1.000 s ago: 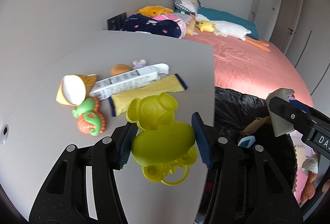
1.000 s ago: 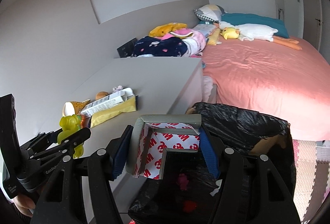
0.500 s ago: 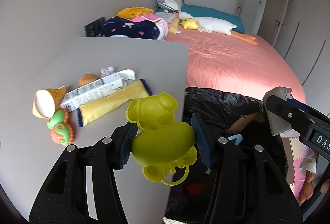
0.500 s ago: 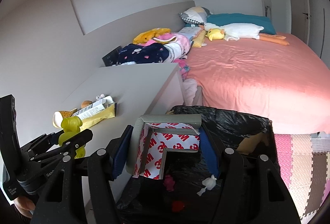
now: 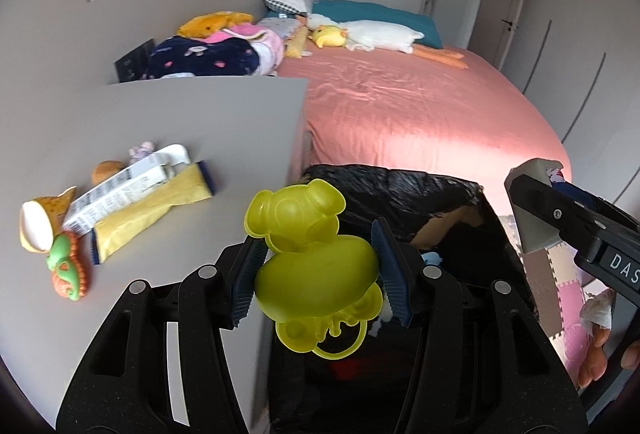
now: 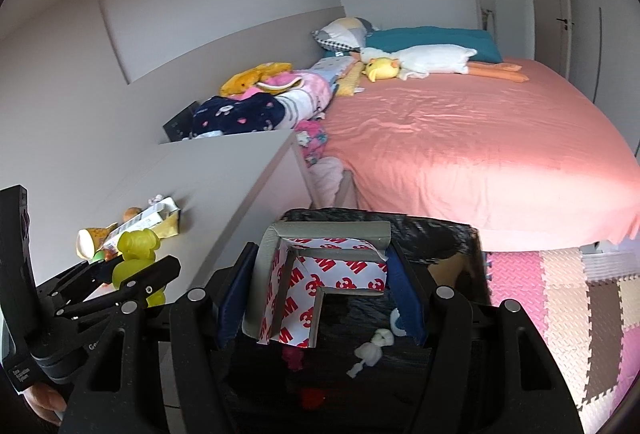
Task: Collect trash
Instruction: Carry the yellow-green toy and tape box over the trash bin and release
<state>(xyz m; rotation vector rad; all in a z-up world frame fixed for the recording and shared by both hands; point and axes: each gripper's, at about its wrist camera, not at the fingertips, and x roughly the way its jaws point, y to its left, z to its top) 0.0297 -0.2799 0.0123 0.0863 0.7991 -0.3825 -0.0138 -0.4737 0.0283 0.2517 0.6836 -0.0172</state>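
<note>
My left gripper [image 5: 318, 276] is shut on a yellow-green plastic toy [image 5: 312, 254], held above the edge between the grey desk [image 5: 168, 114] and the black trash bag [image 5: 420, 190]. The toy also shows in the right wrist view [image 6: 134, 258]. My right gripper [image 6: 320, 286] is shut on a grey foam corner guard with red-and-white 3M backing [image 6: 320, 270], held over the open black trash bag [image 6: 440, 234]. Several bits of trash [image 6: 372, 350] lie inside the bag.
On the desk lie a yellow wrapper [image 5: 148, 210], a white carton [image 5: 124, 186], a paper cup [image 5: 40, 222] and an orange-green toy [image 5: 70, 270]. A bed with a pink sheet [image 5: 420, 114] stands beyond. Foam floor mats [image 6: 560, 294] lie at right.
Both grippers have moved right, away from the desk and over the trash bag, each still holding its item. The desk items have slid leftward in view.
</note>
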